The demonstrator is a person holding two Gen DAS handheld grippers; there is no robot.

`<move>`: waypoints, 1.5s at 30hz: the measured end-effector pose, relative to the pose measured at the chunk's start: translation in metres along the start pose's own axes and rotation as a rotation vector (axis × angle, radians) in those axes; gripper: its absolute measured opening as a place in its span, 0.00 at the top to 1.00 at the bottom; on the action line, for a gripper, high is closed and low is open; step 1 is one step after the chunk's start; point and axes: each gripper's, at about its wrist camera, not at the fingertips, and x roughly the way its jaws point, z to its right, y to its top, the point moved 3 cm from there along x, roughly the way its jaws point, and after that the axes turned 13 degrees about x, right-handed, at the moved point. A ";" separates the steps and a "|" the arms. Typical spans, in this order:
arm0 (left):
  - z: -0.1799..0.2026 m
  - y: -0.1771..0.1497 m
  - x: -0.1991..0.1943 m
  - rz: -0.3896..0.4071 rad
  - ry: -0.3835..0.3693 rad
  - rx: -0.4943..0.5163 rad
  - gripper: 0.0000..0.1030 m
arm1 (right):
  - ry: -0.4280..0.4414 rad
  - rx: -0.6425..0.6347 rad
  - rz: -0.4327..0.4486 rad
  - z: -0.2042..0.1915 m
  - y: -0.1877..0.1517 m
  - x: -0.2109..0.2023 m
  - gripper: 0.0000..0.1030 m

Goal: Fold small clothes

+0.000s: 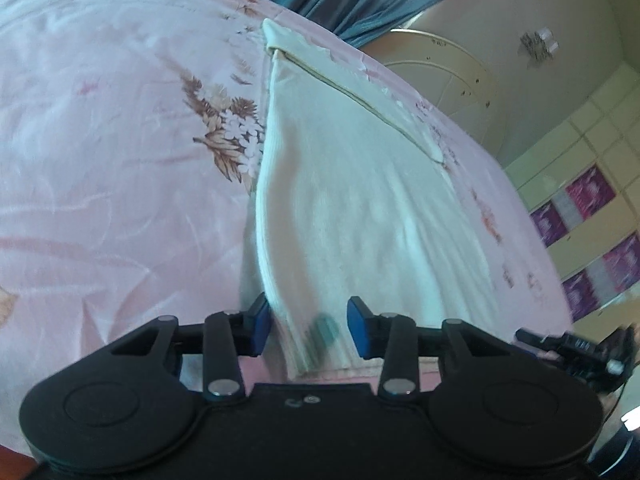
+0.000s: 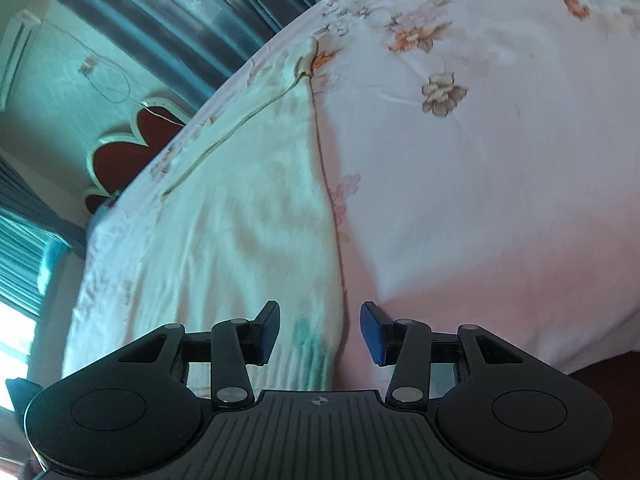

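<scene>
Left tool [image 1: 308, 330]: jaws partly apart, blue pads [image 1: 260, 330] clear of cloth on both sides; near hem corner of the garment lies in the gap, not pinched. Nothing held.
Right tool [image 2: 320, 334]: jaws partly apart; hem corner on that side sits toward the left pad, bare bedsheet under the right pad. Nothing held.
Garment [image 1: 352, 208]: small cream-white ribbed piece, laid flat and lengthwise on the bed, near hem at the tools, far end with a stitched seam and narrow strap-like tip well away toward the curtain. Small green mark [image 1: 324, 330] near the hem, also seen in the right wrist view, between the jaws.
Bedsheet [image 1: 100, 140]: pink, floral print, lightly creased; soft under the cloth.
Step in hand (judged): taking the two near hem corners for a fold away toward the far end.
Grip advice: lower each tool until the bottom pad slides under the hem, then close; take only the garment, not the bedsheet beneath.
Symmetry: match depth of bite on both corners, so the hem stays straight when lifted.
Lift: low and level, both tools together; keep the hem taut between them.
Placement: carry the hem to the seam line, edges aligned with the side edges.
Risk: blur at the hem; exact layer count at the corner not readable.
Other tool in left wrist view [image 1: 576, 346]: dark, at right edge; detail unclear.
</scene>
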 end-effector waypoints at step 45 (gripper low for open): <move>-0.021 -0.006 0.007 0.029 -0.088 -0.106 0.88 | 0.209 0.115 -0.072 0.015 0.006 0.025 0.74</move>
